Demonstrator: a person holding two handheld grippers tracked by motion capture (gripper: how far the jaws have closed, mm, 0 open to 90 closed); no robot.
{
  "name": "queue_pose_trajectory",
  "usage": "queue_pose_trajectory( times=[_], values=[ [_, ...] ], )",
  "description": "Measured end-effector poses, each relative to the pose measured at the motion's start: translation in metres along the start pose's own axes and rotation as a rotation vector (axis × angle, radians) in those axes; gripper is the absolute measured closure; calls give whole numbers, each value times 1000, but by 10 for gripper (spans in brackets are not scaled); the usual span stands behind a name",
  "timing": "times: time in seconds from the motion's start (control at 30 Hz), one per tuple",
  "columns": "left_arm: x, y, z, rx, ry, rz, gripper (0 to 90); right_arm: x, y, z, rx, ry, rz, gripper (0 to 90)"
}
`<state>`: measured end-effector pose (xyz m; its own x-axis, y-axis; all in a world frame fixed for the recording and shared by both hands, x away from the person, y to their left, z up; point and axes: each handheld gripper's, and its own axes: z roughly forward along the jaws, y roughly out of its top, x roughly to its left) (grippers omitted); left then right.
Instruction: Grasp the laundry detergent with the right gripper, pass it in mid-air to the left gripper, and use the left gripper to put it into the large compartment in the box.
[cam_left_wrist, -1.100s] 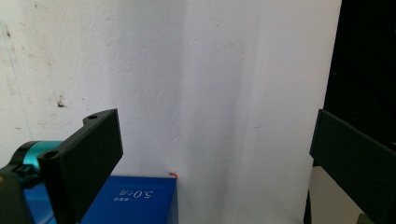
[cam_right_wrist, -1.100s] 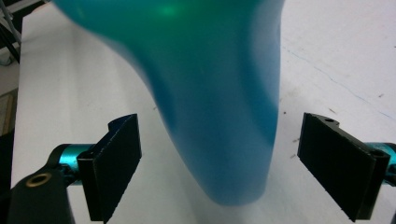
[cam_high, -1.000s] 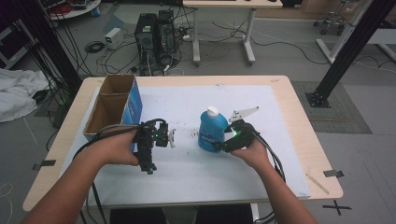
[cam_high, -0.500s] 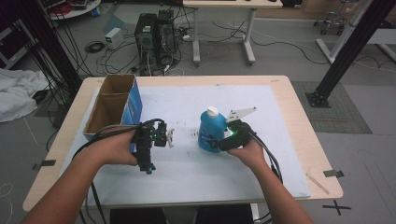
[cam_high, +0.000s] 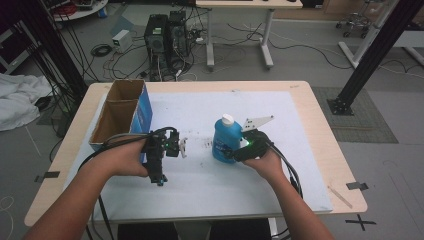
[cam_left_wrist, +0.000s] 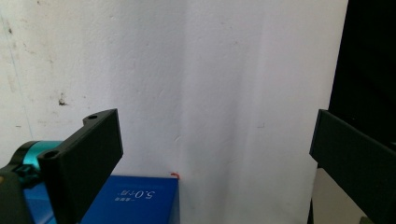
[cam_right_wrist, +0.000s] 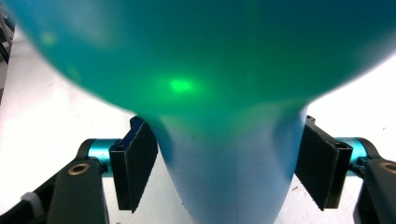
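Observation:
A blue bottle (cam_high: 226, 140) with a white cap stands upright at the middle of the white mat (cam_high: 280, 165). My right gripper (cam_high: 232, 151) reaches it from the right. Its jaws have just been closing, and in the right gripper view the bottle (cam_right_wrist: 224, 70) has its narrow part between the two black pads (cam_right_wrist: 137, 163), which touch it on both sides. My left gripper (cam_high: 176, 145) is held above the mat to the bottle's left, beside the box. In the left gripper view its jaws (cam_left_wrist: 215, 154) stand wide open with only mat between them.
An open cardboard box with a blue side (cam_high: 122, 112) stands at the mat's left edge and also appears as the blue box (cam_left_wrist: 135, 198). Cables trail from both grippers toward the table's near edge (cam_high: 200, 220). Computer towers (cam_high: 165, 35) stand on the floor beyond the table.
Both hands stay where they were. The right gripper's jaws have drawn in around the blue bottle, which has kept its place.

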<state>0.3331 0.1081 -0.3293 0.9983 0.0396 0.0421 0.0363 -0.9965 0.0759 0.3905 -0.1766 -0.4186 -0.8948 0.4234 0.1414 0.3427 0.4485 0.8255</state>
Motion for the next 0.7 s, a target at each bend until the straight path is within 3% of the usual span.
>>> queue_pose_trajectory(
  times=[0.7],
  values=[
    [1,1,1,2,2,-2,25,0,-1,0,-28,-7,-23,386]
  ],
)
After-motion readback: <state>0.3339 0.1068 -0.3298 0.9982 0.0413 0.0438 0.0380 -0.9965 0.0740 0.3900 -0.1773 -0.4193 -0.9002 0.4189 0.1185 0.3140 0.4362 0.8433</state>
